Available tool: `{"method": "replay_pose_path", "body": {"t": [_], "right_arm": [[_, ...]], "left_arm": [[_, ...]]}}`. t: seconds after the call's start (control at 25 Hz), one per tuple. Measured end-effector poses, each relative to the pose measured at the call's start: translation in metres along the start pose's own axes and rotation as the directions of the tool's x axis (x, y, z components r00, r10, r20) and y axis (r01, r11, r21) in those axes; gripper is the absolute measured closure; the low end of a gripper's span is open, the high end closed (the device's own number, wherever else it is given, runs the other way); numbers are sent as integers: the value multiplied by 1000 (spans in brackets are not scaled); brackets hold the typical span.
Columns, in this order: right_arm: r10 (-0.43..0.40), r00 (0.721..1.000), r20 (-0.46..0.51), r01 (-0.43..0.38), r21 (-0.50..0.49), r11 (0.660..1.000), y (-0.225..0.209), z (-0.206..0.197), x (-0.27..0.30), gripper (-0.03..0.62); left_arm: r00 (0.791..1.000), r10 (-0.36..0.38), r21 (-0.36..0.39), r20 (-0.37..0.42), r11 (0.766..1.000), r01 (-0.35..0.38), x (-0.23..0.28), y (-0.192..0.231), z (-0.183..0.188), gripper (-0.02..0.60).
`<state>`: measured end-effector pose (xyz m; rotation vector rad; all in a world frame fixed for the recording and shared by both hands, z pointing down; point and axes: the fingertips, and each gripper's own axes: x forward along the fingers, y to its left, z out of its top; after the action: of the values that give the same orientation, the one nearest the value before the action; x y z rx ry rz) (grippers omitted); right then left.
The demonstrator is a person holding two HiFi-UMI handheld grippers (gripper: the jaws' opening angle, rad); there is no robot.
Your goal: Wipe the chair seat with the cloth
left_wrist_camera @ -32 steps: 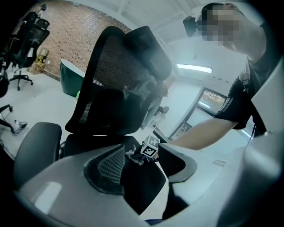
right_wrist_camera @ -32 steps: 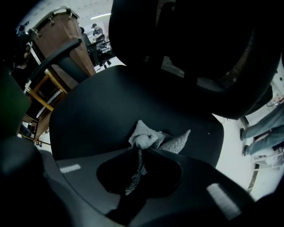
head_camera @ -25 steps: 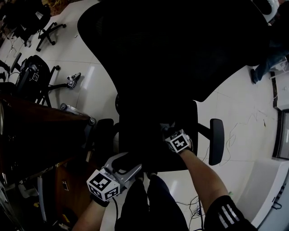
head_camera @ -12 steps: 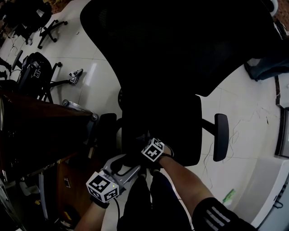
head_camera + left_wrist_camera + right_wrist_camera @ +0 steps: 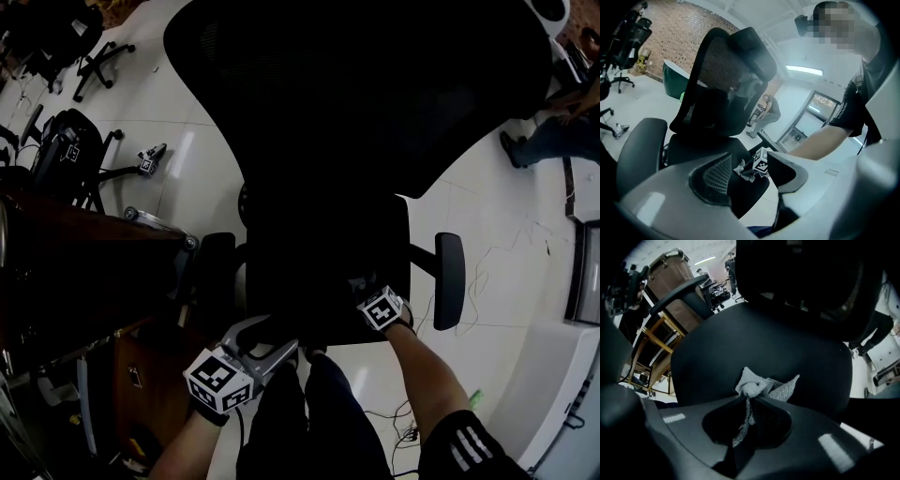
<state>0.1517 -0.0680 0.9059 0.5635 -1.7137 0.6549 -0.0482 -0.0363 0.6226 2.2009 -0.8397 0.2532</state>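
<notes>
Black fabric covers the chair seat (image 5: 759, 343), a broad, slightly dished surface. The cloth (image 5: 765, 386), pale grey and nubbly, lies bunched on it toward the front. The right tongs (image 5: 749, 400) are clenched on the cloth, and a strip of it trails back between the closed jaws. In the head view the right tongs (image 5: 364, 289) sit low over the front right part of the chair seat (image 5: 319, 262), which is too dark there to show the cloth. The left tongs (image 5: 750, 160) are released, jaws apart and holding nothing. In the head view the left tongs (image 5: 279, 352) hang just off the seat's front edge, left of centre. From their own view they look across the seat toward the cloth (image 5: 742, 169).

White glossy floor (image 5: 187, 159) surrounds the chair. A dark mesh backrest (image 5: 356, 94) rises behind the seat and closes its far edge. Armrests flank both sides, the right armrest (image 5: 450, 279) and the left armrest (image 5: 214, 270). A brown wooden table (image 5: 84, 272) stands close on the left, with other office chairs (image 5: 70, 141) beyond it. A person (image 5: 548, 136) shows at the far right, well apart from the chair. The seat's front edge is open, and the stretch of seat between cloth and backrest lies bare.
</notes>
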Motion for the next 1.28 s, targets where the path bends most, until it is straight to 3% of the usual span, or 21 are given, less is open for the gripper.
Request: {"method": "replay_pose_path", "body": {"t": [0.16, 0.28, 0.52, 0.68, 0.8, 1.0, 1.28], "right_arm": [[-19, 1000, -8, 20, 77, 997, -8, -13, -9, 554], [9, 998, 69, -16, 91, 996, 12, 10, -15, 554], [204, 952, 227, -199, -44, 979, 142, 102, -15, 554], [324, 917, 231, -298, -142, 944, 229, 140, -4, 554], [360, 912, 198, -321, -205, 925, 262, 145, 12, 554], [347, 928, 134, -309, -240, 920, 254, 113, 35, 554], [215, 972, 92, -208, -78, 975, 155, 21, 21, 554]], "left_arm": [[1000, -15, 7, -2, 1000, 15, 2, -7, 1, 322], [1000, -19, 9, 4, 1000, 19, -2, -9, 1, 322], [999, 44, -18, 18, 999, -43, -34, 5, -6, 322], [997, 71, -20, 8, 997, -70, -50, 9, -13, 322], [996, 88, -27, 0, 996, -88, -55, 12, -15, 322], [996, 84, -41, -3, 996, -84, -50, 14, -28, 322], [1000, 19, -34, -20, 999, -20, -26, -5, -25, 322]]}}
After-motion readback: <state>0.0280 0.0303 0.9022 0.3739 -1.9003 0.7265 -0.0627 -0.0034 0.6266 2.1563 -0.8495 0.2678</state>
